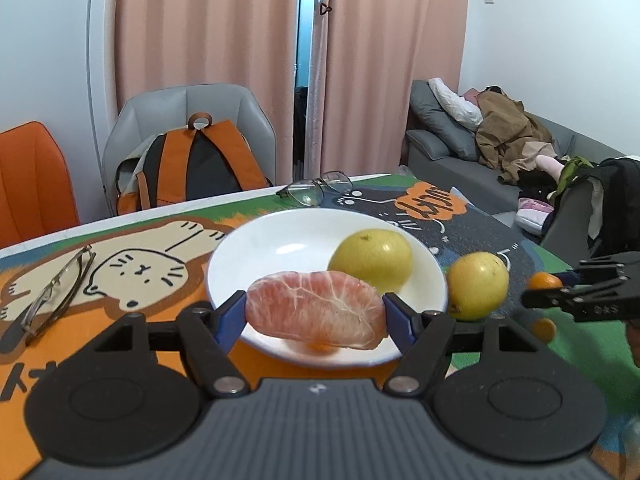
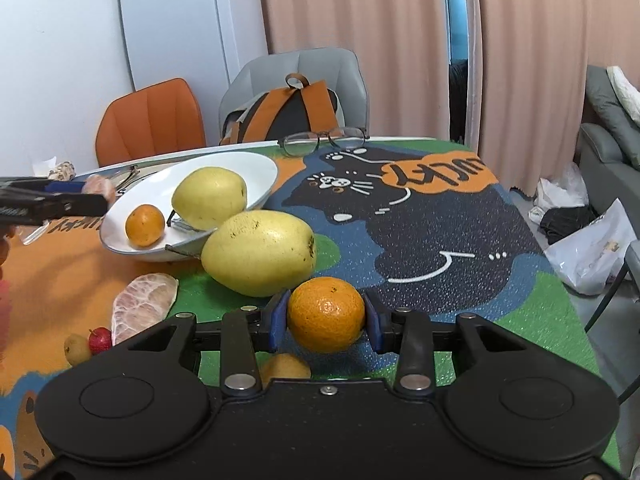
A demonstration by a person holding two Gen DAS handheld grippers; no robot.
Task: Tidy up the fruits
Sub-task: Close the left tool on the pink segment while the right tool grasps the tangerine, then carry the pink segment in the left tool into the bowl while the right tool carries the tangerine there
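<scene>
Your left tongs [image 1: 314,314] are closed on a peeled pomelo segment [image 1: 316,310], pinched end to end and held just over the near rim of the white bowl [image 1: 256,248]. Inside the bowl lie a yellow pear [image 1: 370,260] and a small mandarin [image 2: 145,225]. Move the segment further in over the bare floor of the bowl, lower it until it is close to touching, then ease the tongs apart; the flesh is soft, so squeeze no harder than you are.

Your right tongs [image 2: 326,315] are closed on an orange [image 2: 326,314], held above the green part of the surface near its front edge. Wait with it until the left side is out of the way, since both are heading for the same bowl.

A second pear [image 2: 258,252] rests against the bowl's outer wall, and the bowl seems tilted from the right wrist view, though the fisheye may exaggerate that. Another pomelo segment [image 2: 142,306] and a small red fruit [image 2: 99,340] lie on the surface toward the front left. Glasses [image 2: 324,140] sit at the far edge.
</scene>
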